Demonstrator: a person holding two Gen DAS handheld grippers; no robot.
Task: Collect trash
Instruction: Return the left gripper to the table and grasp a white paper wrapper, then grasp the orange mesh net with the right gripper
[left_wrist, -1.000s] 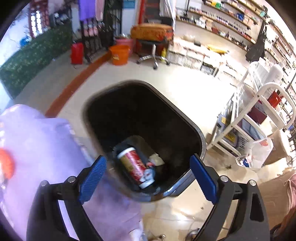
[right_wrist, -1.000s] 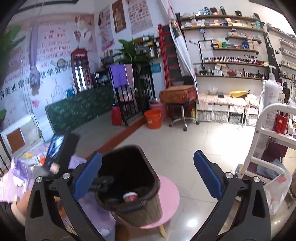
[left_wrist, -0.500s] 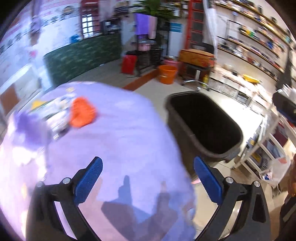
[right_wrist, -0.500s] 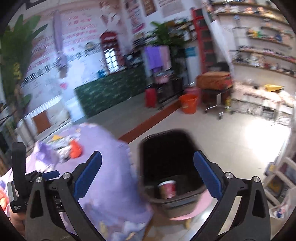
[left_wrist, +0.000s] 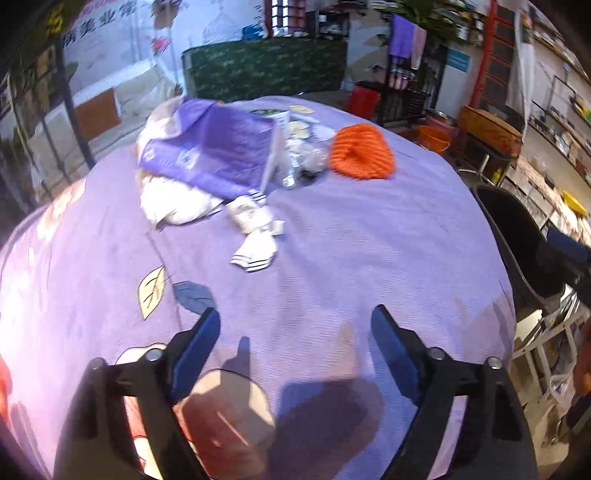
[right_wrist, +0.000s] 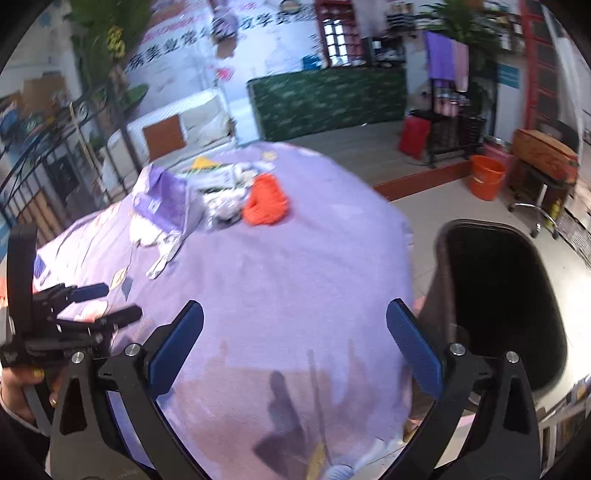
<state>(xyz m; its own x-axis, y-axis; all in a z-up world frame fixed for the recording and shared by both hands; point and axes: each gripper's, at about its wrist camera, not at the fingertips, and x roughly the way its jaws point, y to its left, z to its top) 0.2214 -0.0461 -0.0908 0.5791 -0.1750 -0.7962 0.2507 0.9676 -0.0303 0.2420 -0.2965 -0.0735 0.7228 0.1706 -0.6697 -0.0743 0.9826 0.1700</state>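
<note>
Swung off the black bin now at right edge onto lavender cloth, both grippers spread apart, empty; trash heap upper centre: purple bag, crumpled white wrappers, orange knit lump.

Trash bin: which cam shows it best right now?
Right wrist. The black trash bin shows nearly its whole rim and dark interior, beside the purple-covered table. Left wrist catches only a sliver of it at the right edge, partly hidden behind the right hand-held gripper.
</note>
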